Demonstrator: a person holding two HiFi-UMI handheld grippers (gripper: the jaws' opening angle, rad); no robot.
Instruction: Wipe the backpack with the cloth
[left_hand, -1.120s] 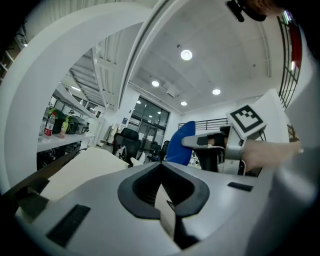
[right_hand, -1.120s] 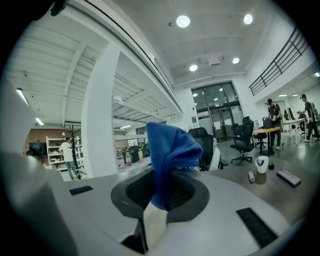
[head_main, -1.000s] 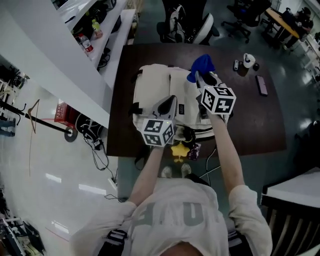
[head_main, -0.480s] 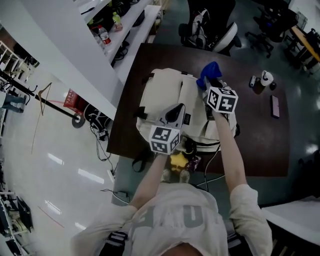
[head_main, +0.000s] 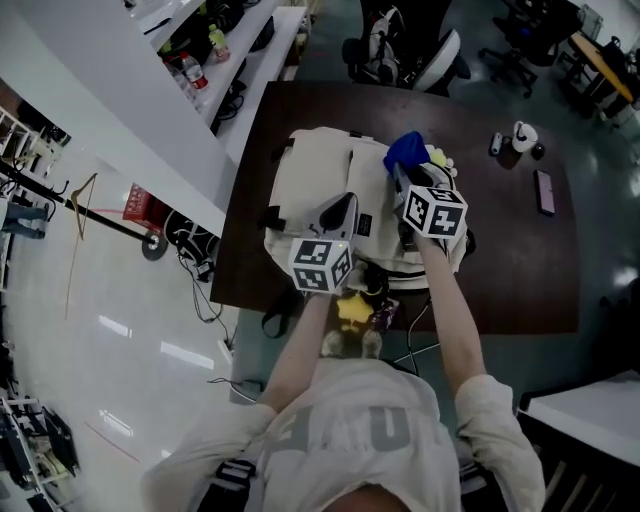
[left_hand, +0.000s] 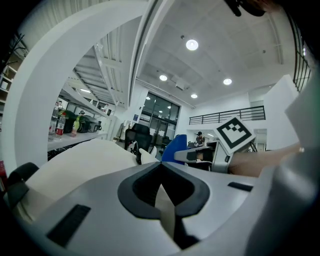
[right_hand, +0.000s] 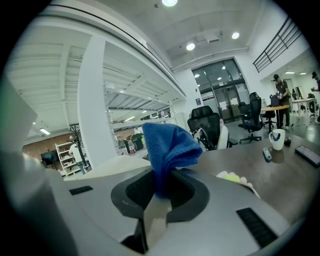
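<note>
A cream backpack (head_main: 315, 180) lies flat on the dark table (head_main: 500, 260). My right gripper (head_main: 398, 180) is shut on a blue cloth (head_main: 405, 150), which sits at the backpack's far right corner. In the right gripper view the cloth (right_hand: 167, 147) sticks up from between the jaws of the right gripper (right_hand: 158, 200). My left gripper (head_main: 340, 212) rests over the backpack's near middle, shut with nothing in it. The left gripper view shows the left gripper (left_hand: 161, 172) closed, the backpack (left_hand: 85, 160) low at the left, and the cloth (left_hand: 175, 147) beyond.
A mug (head_main: 522, 135) and small items stand at the table's far right, beside a flat dark device (head_main: 545, 192). A yellow star charm (head_main: 352, 308) hangs at the near edge. Office chairs (head_main: 400, 50) stand behind the table, and a white counter (head_main: 200, 80) runs along the left.
The head view has swung about. Both grippers keep nearly the same places on the backpack, the cloth staying at its far right corner.
</note>
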